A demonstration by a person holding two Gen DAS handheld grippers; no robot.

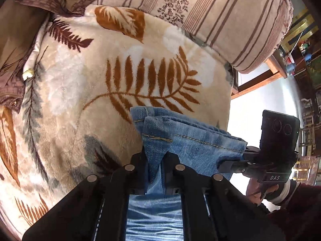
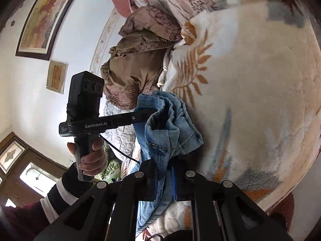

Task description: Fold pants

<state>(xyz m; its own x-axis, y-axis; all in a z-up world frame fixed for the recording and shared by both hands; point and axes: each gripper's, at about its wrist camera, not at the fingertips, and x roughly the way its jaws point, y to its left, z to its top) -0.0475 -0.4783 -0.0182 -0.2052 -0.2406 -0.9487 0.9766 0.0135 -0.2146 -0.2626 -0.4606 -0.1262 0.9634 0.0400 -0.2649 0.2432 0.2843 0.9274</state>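
Note:
The pants are light blue jeans (image 1: pixel 190 138) with tan stitching, bunched in several layers and held up above the bed. My left gripper (image 1: pixel 155 156) is shut on a fold of the jeans. My right gripper (image 2: pixel 169 160) is shut on the jeans (image 2: pixel 170 128) at their other edge. In the left wrist view the right gripper (image 1: pixel 240 156) grips the cloth's right end. In the right wrist view the left gripper (image 2: pixel 150 113) reaches in from the left and grips the upper edge. Denim hangs down between both sets of fingers.
A cream fleece blanket (image 1: pixel 100 70) with brown fern leaves covers the bed below. A striped floral pillow (image 1: pixel 230 20) lies at the far side. A crumpled brown quilt (image 2: pixel 136 64) sits by the wall. A wooden table (image 1: pixel 276 68) stands to the right.

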